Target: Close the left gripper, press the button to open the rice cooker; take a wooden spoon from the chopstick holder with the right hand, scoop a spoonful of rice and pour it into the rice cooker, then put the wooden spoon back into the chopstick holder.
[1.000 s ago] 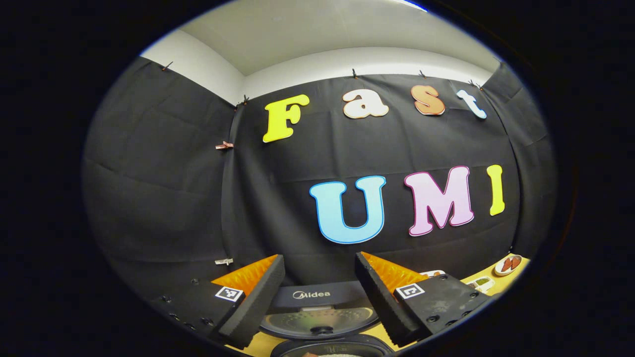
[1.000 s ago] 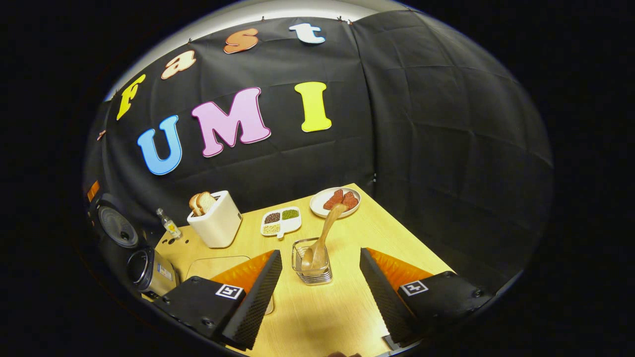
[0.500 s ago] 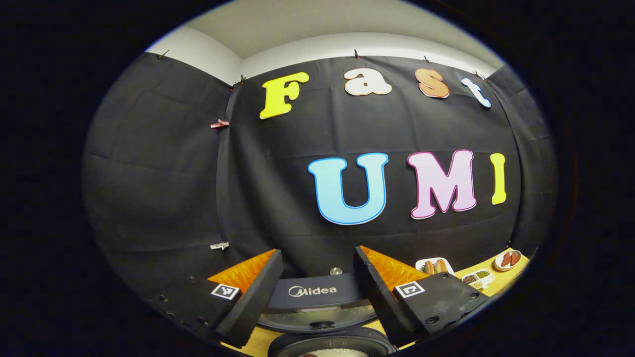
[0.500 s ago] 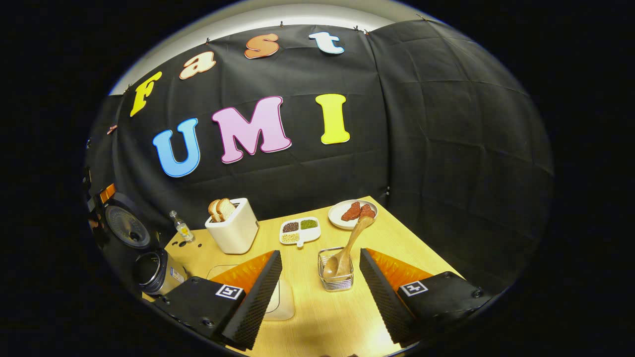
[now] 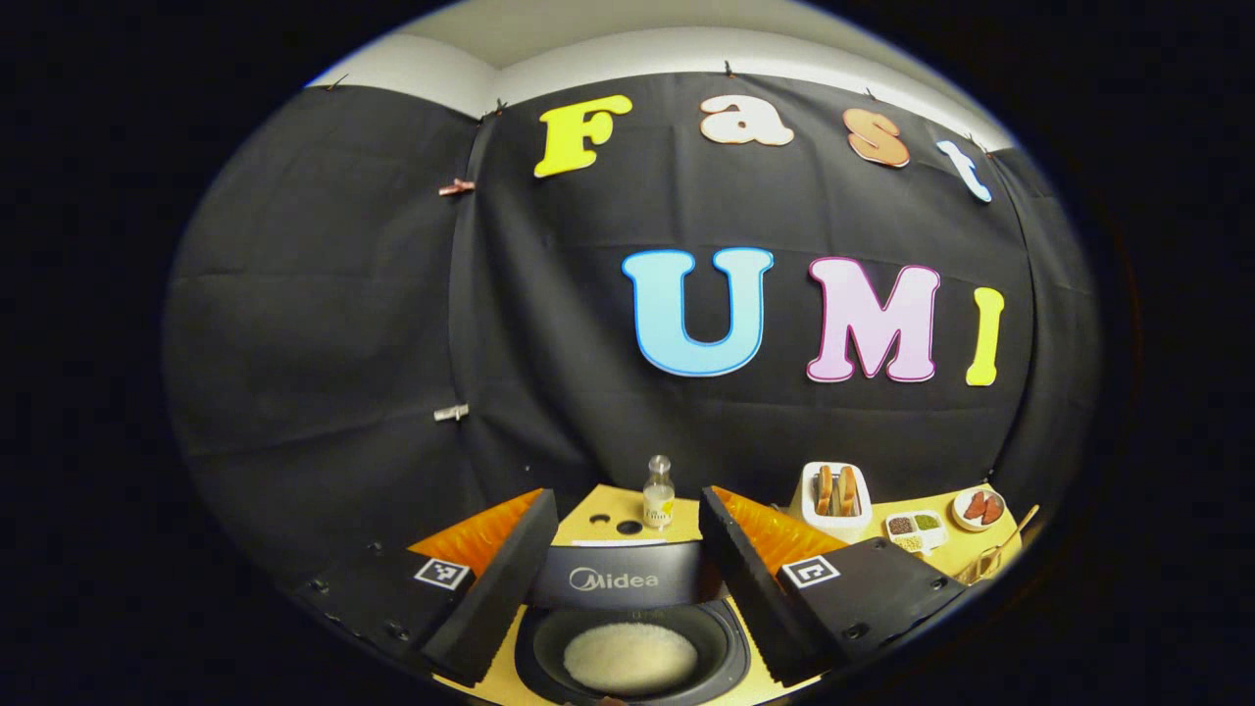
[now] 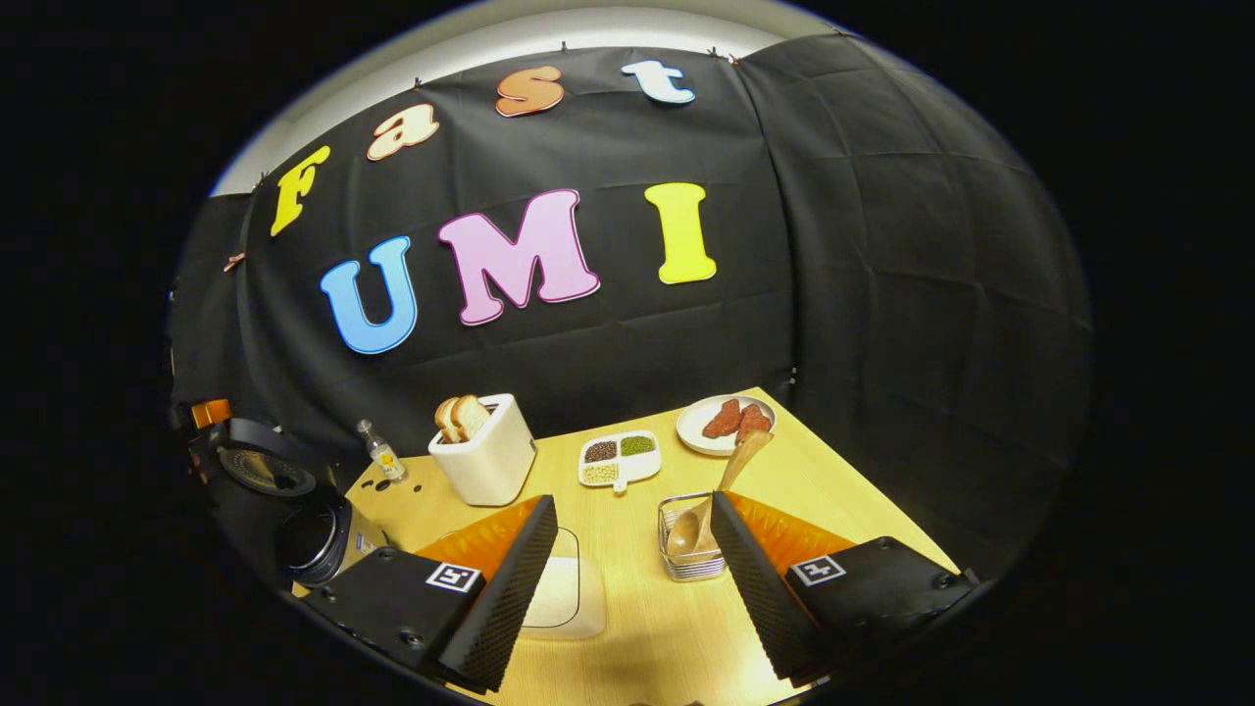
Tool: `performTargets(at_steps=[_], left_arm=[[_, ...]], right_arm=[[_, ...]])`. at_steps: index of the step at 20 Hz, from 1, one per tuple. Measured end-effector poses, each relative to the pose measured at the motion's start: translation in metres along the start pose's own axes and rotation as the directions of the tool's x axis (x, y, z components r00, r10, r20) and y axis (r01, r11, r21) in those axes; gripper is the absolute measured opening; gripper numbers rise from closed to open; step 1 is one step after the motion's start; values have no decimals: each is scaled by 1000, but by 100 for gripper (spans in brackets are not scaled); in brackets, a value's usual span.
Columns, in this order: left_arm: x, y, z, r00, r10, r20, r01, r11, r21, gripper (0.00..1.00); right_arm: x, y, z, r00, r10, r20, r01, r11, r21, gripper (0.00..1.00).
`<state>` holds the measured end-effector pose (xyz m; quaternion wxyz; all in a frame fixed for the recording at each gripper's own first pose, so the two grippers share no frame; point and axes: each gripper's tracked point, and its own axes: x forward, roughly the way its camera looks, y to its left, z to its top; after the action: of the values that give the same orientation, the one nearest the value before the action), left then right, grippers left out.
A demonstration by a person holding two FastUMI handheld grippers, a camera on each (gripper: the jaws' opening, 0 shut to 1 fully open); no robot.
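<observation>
Rice cooker (image 5: 627,628): seen open in the left gripper view; dark round pot with white rice in the bottom, lid raised behind it.
Wooden spoon (image 6: 721,490): stood bowl-down in the holder, handle leaning up and to the right.
Chopstick holder (image 6: 691,549): clear square cup on the table (image 6: 647,628), partly hidden by 1 finger.
Left gripper (image 5: 627,579): jaws held apart, nothing between them, above the cooker.
Right gripper (image 6: 632,579): jaws apart, empty, close to the holder.
Handling: spoon judged light, stiff and smooth; best taken on the upper handle, clear of the rim.
Rice tray (image 6: 554,593): shallow white dish, rounded corners, just beside the holder.
</observation>
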<state>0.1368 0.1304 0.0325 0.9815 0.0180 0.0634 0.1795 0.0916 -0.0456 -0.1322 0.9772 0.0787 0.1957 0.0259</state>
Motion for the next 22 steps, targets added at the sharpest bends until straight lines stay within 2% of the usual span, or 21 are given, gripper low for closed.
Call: performTargets(at_steps=[9,12,22], left_arm=[[-39,-6,-72,990,10,-137,-7,1000,20,100],[-42,-6,-107,979,9,-203,-7,1000,12,100],[-38,-9,-192,958,-6,-288,14,1000,28,100]], right_arm=[[2,3,-24,997,39,-65,-39,999,-9,99],[-1,2,-27,996,45,-73,-46,999,-8,98],[-12,-16,-56,987,27,-157,-27,1000,1,99]])
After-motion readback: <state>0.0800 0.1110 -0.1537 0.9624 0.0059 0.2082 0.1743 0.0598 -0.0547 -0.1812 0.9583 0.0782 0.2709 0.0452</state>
